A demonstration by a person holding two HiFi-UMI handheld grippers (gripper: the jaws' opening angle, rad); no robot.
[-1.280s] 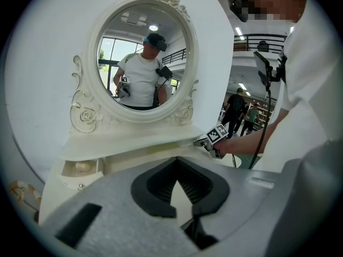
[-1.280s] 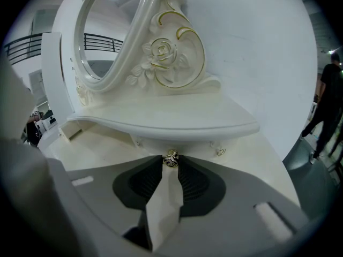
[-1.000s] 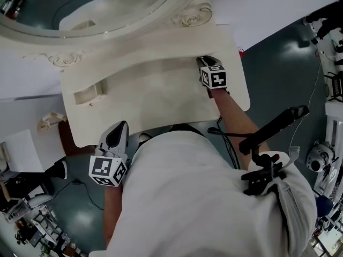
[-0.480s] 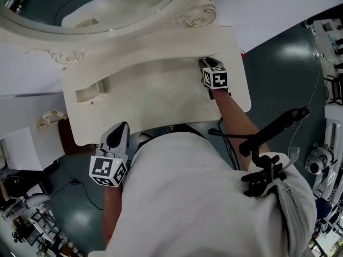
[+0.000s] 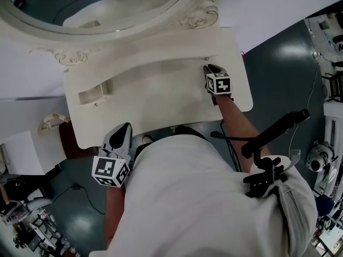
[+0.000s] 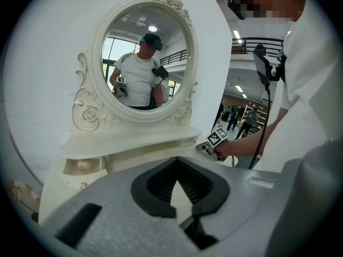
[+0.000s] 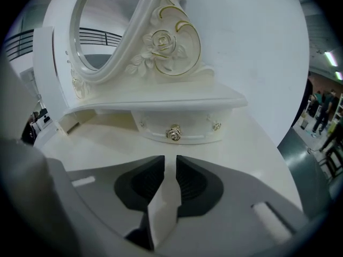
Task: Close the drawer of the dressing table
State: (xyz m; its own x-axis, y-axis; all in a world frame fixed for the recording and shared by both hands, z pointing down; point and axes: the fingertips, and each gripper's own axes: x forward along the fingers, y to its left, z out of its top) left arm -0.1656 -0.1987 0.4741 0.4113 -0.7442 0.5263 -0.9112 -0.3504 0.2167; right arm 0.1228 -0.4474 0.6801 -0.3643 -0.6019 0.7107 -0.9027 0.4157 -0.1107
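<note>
My right gripper (image 5: 210,68) is over the right end of the cream dressing table (image 5: 161,103), tilted down at the tabletop with its marker cube (image 5: 221,83) facing up. Through its own camera I see the jaws a narrow slit apart. Nothing is between them, only bare tabletop shows in the gap, and they have just been closing. Straight ahead of them, near but not touching, is the small right drawer (image 7: 185,126) under the shelf (image 7: 171,101). It has a gold rose knob (image 7: 173,134) in the middle of its front, and that front looks pushed in beneath the shelf's edge.

My left gripper (image 5: 123,131) is held at the table's front edge on the left side. In its own view the pad tips meet and hold nothing.

The small left drawer (image 5: 90,95) stands pulled out from under the shelf at the table's left end, its inside open from above. The left gripper view shows something pale and rounded in it, though I can't tell what. This drawer is well apart from both grippers.

The oval mirror (image 5: 107,9), framed with carved scrolls, rises behind the shelf. In the left gripper view it reflects a person in a white shirt
</note>
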